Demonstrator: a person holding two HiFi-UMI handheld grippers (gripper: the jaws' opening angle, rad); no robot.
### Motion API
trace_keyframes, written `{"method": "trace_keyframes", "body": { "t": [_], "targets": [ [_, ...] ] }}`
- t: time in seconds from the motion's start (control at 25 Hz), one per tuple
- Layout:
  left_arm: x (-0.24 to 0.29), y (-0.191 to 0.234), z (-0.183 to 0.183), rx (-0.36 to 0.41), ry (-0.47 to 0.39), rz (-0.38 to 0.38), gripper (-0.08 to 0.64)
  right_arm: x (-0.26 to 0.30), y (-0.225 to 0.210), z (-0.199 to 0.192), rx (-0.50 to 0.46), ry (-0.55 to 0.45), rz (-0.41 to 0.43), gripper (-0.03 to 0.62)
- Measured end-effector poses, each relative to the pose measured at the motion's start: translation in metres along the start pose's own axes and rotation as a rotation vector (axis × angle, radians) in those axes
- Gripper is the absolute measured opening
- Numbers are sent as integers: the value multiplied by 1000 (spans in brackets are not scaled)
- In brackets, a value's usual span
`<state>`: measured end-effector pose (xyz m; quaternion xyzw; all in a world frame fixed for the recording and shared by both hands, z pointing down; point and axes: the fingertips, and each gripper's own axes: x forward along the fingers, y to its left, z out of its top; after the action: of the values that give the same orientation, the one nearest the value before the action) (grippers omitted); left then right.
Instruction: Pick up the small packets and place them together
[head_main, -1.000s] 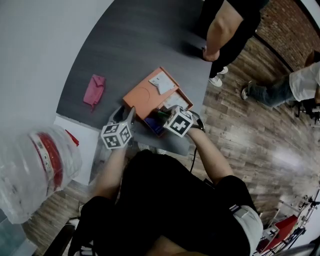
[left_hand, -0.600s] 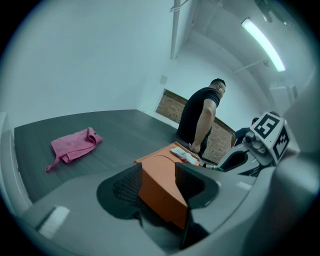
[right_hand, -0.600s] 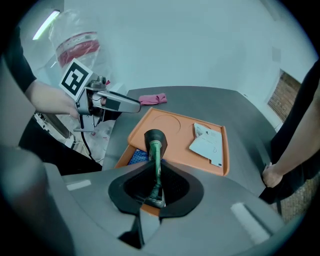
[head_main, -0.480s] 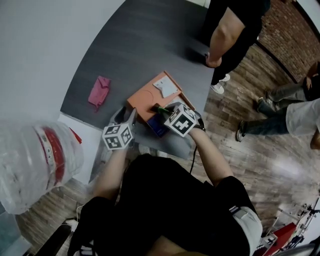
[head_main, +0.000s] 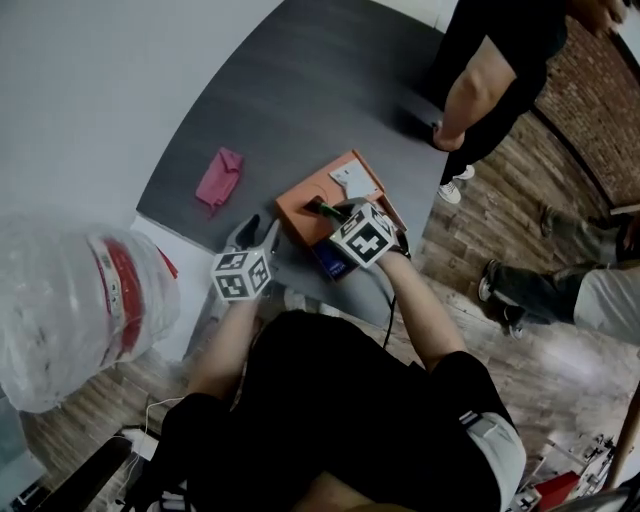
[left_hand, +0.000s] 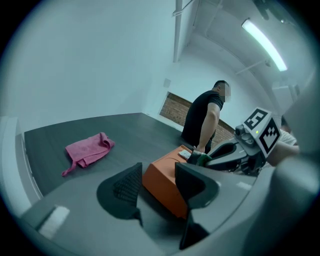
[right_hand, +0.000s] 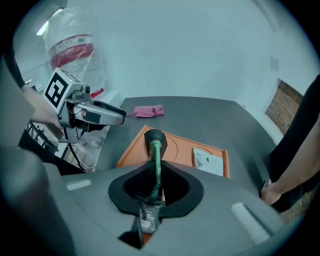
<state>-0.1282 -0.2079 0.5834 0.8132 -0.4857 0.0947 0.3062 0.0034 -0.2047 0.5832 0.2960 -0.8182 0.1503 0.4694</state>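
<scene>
My right gripper (right_hand: 156, 189) is shut on a thin green packet (right_hand: 155, 160), seen edge-on, and holds it above the orange tray (right_hand: 175, 150). From the head view the green packet (head_main: 324, 210) hangs over the middle of the tray (head_main: 300, 205). A white packet (right_hand: 207, 161) lies flat in the tray's far right part, the same white packet (head_main: 352, 180) showing by the tray's far corner. My left gripper (left_hand: 160, 187) is open and empty, low over the table just left of the tray (left_hand: 165, 185); its marker cube (head_main: 240, 273) shows in the head view.
A pink cloth (head_main: 220, 177) lies on the dark table (head_main: 300, 90) left of the tray. A blue box (head_main: 330, 262) sits under my right hand by the table's near edge. A person (head_main: 490, 80) stands at the far side. A clear plastic bag (head_main: 80, 310) hangs at my left.
My right gripper has risen and moved from the tray's near right edge to over its middle, carrying the green packet. The left gripper has shifted slightly.
</scene>
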Motion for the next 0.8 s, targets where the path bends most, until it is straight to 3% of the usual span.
{"method": "trace_keyframes", "body": {
  "t": [0.24, 0.8],
  "targets": [
    [-8, 15, -4, -10, 9, 16, 204, 13, 2, 15, -19, -3, -6, 34],
    [-8, 22, -8, -11, 33, 1, 202, 41, -7, 16, 46, 7, -48, 126]
  ]
}}
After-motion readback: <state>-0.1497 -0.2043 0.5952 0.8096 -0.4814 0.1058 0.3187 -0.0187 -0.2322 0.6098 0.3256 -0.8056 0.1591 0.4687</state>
